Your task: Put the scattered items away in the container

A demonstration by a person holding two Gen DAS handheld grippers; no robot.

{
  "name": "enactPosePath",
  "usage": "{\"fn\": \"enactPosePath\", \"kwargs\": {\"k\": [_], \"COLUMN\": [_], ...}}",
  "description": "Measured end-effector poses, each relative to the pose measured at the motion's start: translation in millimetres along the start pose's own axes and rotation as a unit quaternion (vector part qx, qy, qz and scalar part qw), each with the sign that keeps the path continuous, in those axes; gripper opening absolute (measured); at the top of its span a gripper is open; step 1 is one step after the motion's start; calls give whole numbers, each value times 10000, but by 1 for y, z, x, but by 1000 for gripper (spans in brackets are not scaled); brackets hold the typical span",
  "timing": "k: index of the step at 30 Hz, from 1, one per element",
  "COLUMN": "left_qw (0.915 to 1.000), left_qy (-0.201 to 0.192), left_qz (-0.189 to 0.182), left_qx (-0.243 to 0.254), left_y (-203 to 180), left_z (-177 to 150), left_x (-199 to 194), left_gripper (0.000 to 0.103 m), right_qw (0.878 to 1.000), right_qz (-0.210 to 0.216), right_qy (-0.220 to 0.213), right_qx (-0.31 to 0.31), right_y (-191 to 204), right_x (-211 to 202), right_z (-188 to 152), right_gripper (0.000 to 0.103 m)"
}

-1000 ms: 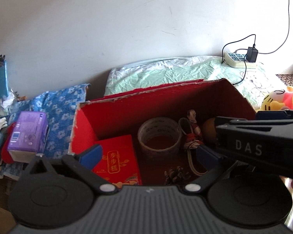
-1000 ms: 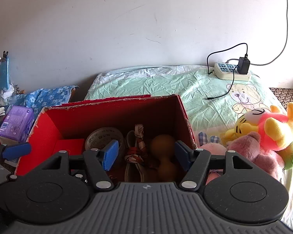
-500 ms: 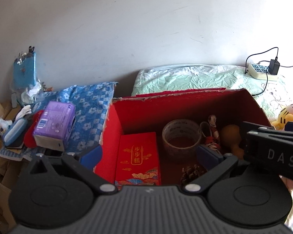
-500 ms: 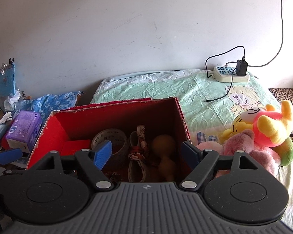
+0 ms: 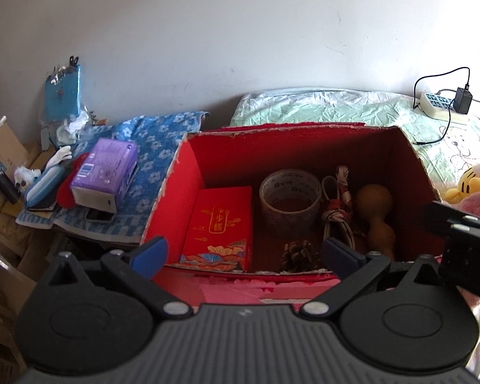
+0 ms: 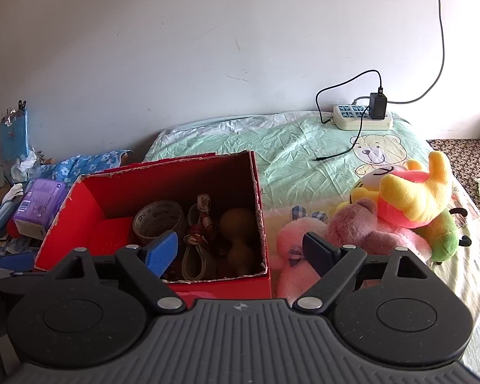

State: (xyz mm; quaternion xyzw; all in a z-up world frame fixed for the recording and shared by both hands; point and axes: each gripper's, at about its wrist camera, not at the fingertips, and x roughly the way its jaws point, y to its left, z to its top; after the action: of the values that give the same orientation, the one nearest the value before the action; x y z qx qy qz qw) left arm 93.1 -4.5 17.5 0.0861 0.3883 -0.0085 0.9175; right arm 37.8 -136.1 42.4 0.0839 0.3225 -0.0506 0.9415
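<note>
Red cardboard box (image 5: 188,192), the container of the task, stands open-topped on the green bedsheet (image 6: 288,160), its near wall facing both cameras. Inside, on the floor of the box, lie a red printed carton (image 5: 219,227) against the left wall, a roll of tape (image 5: 290,201) near the middle, a pine cone (image 5: 299,254) close to the near wall, a bundle of strap or cord (image 5: 336,211), and a brown gourd (image 5: 376,217) toward the right wall. The flat carton is set along the wall, which leaves the middle free for the rounder pieces; this reads as packing for space, though it is a judgement.

Left gripper (image 5: 244,254) hovers above the near edge of the box, jaws apart and holding nothing. Right gripper (image 6: 240,252) sits over the right front corner of the box, jaws likewise apart and empty, its right finger (image 6: 316,252) in front of the plush toys (image 6: 384,224). The toys lie on the sheet just beside the box's right wall.

Outside the box, to its left, a purple packet (image 5: 107,172) rests on a blue flowered cloth (image 5: 156,147), with small clutter beside it. A power strip (image 6: 361,116) with a plugged adapter lies well apart, near the wall.

With both grippers empty and the box partly filled, the task appears well advanced; whether the toys or the packet are next cannot be told.
</note>
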Motion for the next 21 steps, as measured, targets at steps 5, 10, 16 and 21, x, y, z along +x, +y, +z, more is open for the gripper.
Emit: {"fn": "enactPosePath", "kwargs": {"k": [5, 10, 16, 21], "left_qw": [9998, 9993, 9985, 9981], "left_qy": [102, 65, 109, 232], "left_qz": [124, 267, 402, 415], "left_qx": [-86, -271, -363, -396], "left_y": [-4, -2, -5, -12], "left_z": [-7, -12, -20, -30], "left_x": [-6, -15, -23, -26], "left_gripper": [102, 102, 102, 102], "right_qw": [9998, 9990, 9980, 9974], "right_qz": [66, 212, 301, 418], "right_qy": [124, 317, 411, 454], "right_qx": [-118, -241, -379, -384], "right_y": [-7, -13, -20, -27], "right_x": [-3, -5, -11, -15], "right_z": [-10, -21, -28, -32], "right_gripper": [88, 88, 90, 91]}}
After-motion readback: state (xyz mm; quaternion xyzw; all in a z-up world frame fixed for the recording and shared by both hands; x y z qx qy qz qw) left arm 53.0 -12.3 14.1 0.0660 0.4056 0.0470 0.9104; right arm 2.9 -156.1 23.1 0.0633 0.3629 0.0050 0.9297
